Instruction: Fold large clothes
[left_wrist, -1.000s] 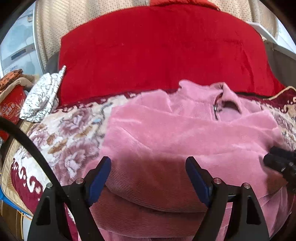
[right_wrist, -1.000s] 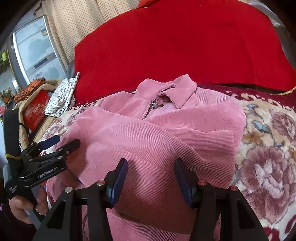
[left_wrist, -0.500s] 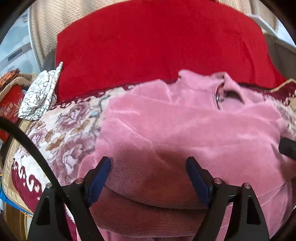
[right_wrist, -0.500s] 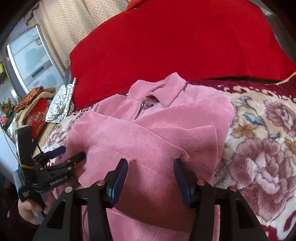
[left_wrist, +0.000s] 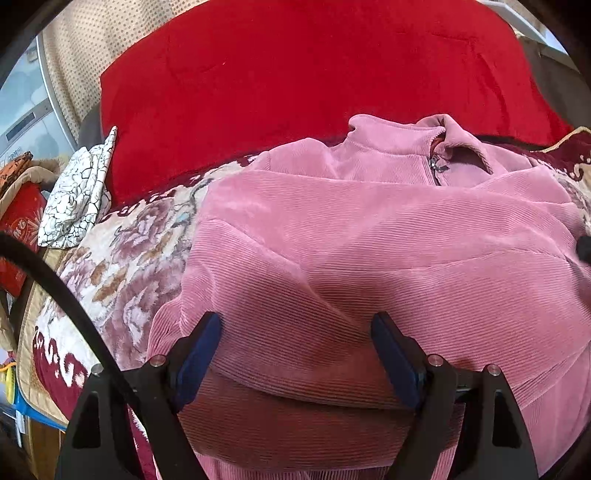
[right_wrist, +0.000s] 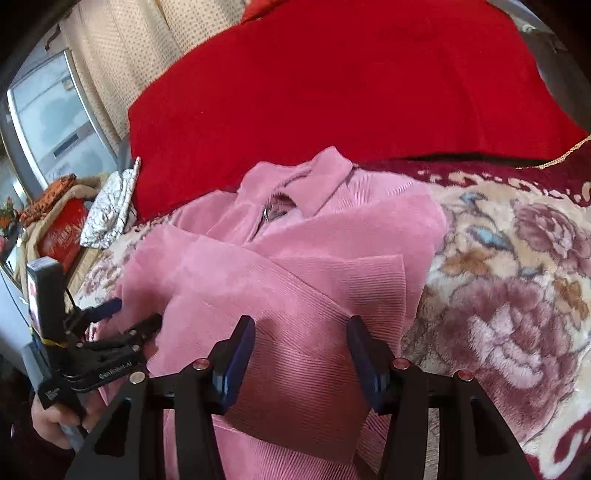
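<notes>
Home bedroom (floral blanket (right_wrist: 517, 295), red quilt (left_wrist: 295, 74), dotted curtain (right_wrist: 122, 66))

Big red cushion (left_wrist: 295, 81) at the back, floral blanket (right_wrist: 517, 295) spread out in front of it. Crackle-print white cloth (left_wrist: 75, 195) just left of the cushion, red box (right_wrist: 62, 232) further left, dotted beige curtain (right_wrist: 122, 62) behind.

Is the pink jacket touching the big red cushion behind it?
Cannot tell. In the right wrist view the pink jacket's collar overlaps the red cushion's lower edge, but neither contact nor gap shows plainly.
</notes>
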